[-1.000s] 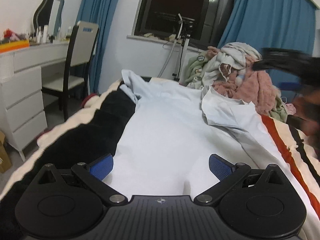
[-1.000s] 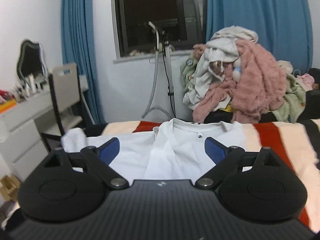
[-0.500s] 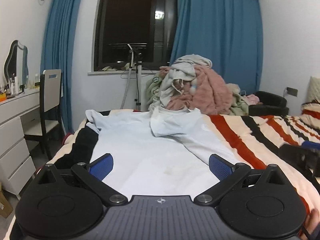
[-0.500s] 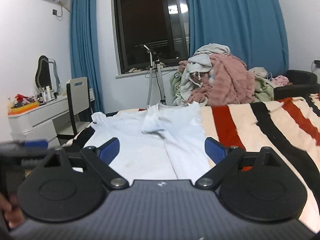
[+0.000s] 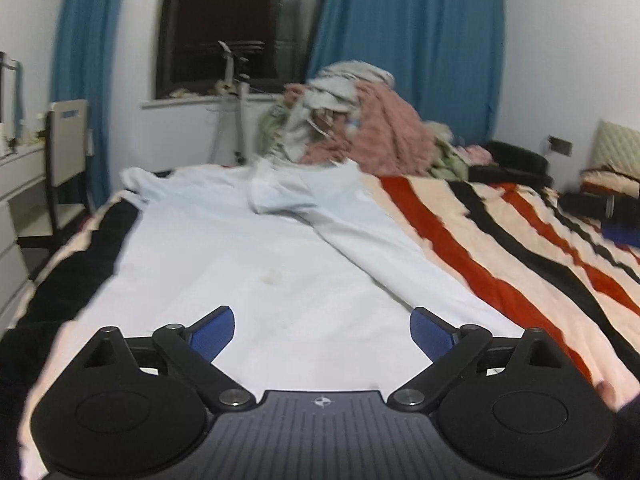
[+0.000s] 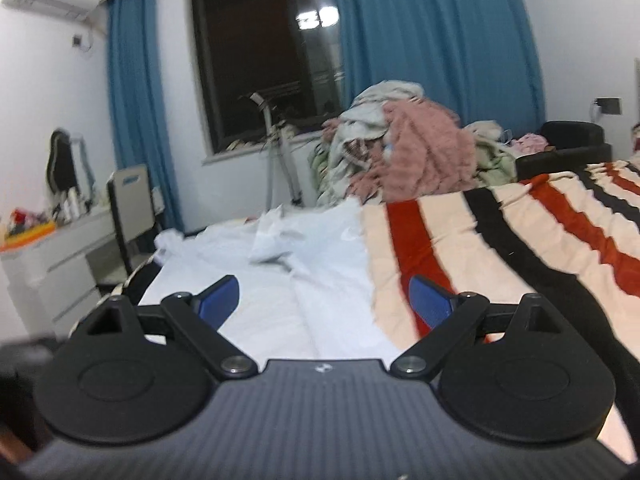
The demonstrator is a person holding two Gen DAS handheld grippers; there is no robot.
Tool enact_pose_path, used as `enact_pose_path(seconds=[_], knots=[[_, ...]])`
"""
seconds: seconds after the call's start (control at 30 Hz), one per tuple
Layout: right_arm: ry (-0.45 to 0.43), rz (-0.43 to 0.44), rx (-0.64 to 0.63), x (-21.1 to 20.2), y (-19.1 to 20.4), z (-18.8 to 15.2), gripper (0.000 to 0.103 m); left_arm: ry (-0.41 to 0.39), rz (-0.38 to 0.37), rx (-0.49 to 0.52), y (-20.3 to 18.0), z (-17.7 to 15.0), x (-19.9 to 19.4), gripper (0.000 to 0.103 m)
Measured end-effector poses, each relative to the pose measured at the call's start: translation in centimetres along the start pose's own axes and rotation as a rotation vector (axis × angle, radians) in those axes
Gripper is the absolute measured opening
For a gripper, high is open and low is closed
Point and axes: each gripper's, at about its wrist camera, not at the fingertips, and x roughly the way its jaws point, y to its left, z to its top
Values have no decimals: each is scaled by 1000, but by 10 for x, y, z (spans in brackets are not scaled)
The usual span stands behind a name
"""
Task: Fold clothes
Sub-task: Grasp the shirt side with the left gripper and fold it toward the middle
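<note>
Both tongs have drawn back from the shirt (image 5: 248, 272), jaws empty.

The left gripper (image 5: 322, 330) hangs over a white shirt (image 5: 256, 264) w/ its blue pads (image 5: 212, 330) wide apart but closing in; nothing is pinched btwn them. The shirt lies flat on a striped blanket (image 5: 472, 240), one sleeve folded across. Behind it sits a big pile of clothes (image 5: 360, 128). Blue curtains (image 5: 408, 48) hang by a dark window (image 5: 236, 28).
</note>
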Motion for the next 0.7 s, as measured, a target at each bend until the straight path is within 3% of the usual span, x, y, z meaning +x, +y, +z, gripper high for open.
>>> enact_pose_path(seconds=[0.2,0.43,0.5,0.57,0.63,0.7], knots=[[-85,-77,164,-20,-60,22,93,59,-204,156,-67,-1,34,84],[-126,-173,280,-32,-110,23,93,119,-414,212,-153,-27,74,71],[-117,-175,316,-29,-119,20,93,130,-457,230,-175,-36,86,65],[-106,-179,329,-24,-122,17,93,143,-452,248,-190,-46,100,61],[-94,-180,319,-20,-121,15,93,167,-400,262,-203,-55,117,42],[-84,-180,300,-16,-117,13,93,173,-379,223,-203,-59,126,11]])
